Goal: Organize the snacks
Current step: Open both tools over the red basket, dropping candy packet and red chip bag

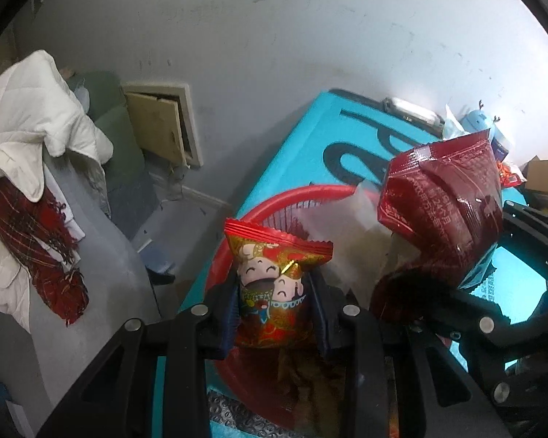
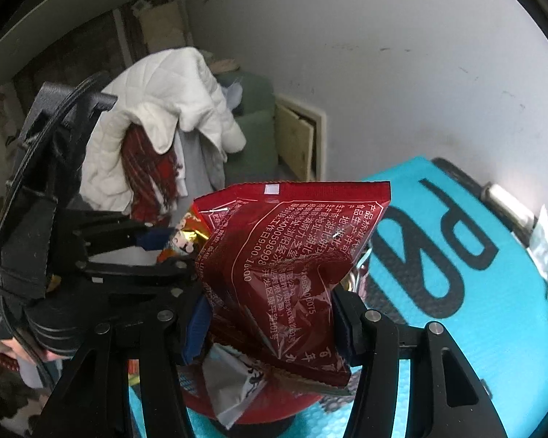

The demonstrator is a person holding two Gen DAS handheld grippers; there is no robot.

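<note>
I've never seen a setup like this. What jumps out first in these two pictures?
Two snack packets held up in black fingers: the left gripper pinches a small red-and-gold packet with cartoon figures, and the right gripper clamps a dark red packet printed with white Chinese text. Below them a red plastic basket sits on a bright turquoise surface. A white quilted jacket is draped at the left.

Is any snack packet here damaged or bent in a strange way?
Yes. The dark red packet in the right gripper is crumpled and creased where the jaws squeeze it. The cartoon packet in the left gripper looks unharmed.
</note>
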